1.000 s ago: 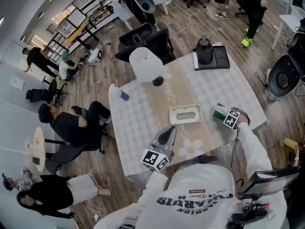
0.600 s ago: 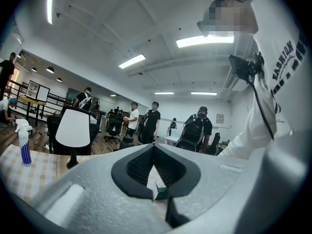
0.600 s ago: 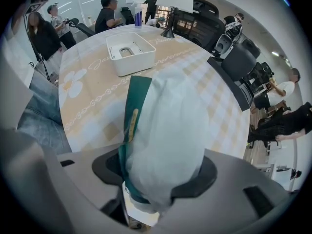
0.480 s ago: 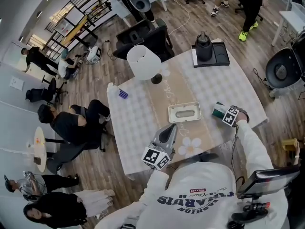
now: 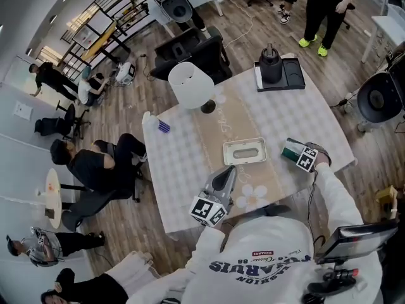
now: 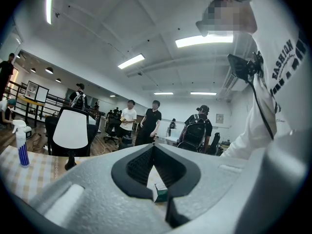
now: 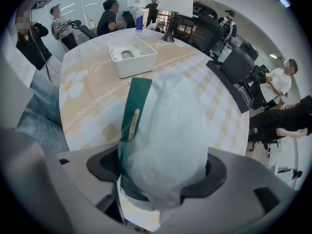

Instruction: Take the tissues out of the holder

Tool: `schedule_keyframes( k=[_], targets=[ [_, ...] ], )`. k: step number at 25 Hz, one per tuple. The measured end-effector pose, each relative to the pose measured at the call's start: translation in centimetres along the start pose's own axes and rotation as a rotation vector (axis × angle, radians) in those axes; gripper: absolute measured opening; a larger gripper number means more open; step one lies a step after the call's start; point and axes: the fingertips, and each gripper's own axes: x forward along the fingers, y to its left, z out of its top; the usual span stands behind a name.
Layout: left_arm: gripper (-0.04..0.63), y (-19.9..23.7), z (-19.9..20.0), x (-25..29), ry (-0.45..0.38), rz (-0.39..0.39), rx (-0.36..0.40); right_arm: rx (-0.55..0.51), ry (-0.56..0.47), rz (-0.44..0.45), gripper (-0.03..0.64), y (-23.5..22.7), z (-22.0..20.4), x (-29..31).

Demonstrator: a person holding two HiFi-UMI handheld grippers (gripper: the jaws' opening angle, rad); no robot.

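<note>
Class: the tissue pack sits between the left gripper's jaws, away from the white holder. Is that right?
Not quite: the tissue pack is between the jaws of the right gripper, which are opening, as the right gripper view shows. The left gripper holds nothing. The pack is indeed away from the white holder.

Tissue pack (image 5: 291,149) lies right of the holder (image 5: 245,151) on the table (image 5: 177,163).

The right hand-held gripper (image 5: 296,152) is opening its jaws, the tissue pack (image 7: 161,130) between them. The dark-clothed person (image 5: 85,290) at lower left has nearly left view.
</note>
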Motion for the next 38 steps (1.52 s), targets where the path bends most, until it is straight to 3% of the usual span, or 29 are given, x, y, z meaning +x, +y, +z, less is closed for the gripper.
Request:
schedule_keyframes(
  k=[3, 9, 13, 14, 18, 26, 29, 33, 38],
  targets=[
    [0.005, 0.4, -0.1, 0.1, 0.002, 0.006, 0.001, 0.013, -0.065, -0.028, 0.402, -0.9, 0.8, -0.8],
    [0.005, 0.7, 0.1, 0.0, 0.001, 0.015, 0.003, 0.054, -0.22, -0.074, 0.434, -2.5, 3.0, -5.3],
    [0.005, 0.5, 0.8, -0.1, -0.013, 0.02, 0.006, 0.172, -0.457, -0.131, 0.43, -3.6, 6.4, -11.9],
    [0.005, 0.5, 0.9, -0.1, -0.016, 0.02, 0.009, 0.197, -0.525, -0.147, 0.419, -3.7, 7.6, -14.0],
    [0.005, 0.5, 1.9, -0.6, -0.028, 0.029, 0.043, 0.229, -0.771, -0.184, 0.223, -3.1, 13.0, -22.5],
    [0.005, -0.6, 4.0, -1.9, -0.055, 0.048, 0.114, 0.21, -1.131, -0.102, 0.057, 2.2, 21.0, -34.9],
    [0.005, -0.7, 4.4, -2.6, -0.063, 0.06, 0.127, 0.185, -1.213, -0.03, 0.009, 5.4, 22.9, -37.4],
    [0.005, -0.2, 4.2, -3.2, -0.067, 0.084, 0.12, 0.16, -1.283, 0.025, 0.008, 8.3, 24.4, -38.4],
    [0.005, 0.9, 3.6, -3.9, -0.07, 0.102, 0.116, 0.177, -1.272, 0.071, 0.006, 9.7, 25.8, -36.3]
  ],
)
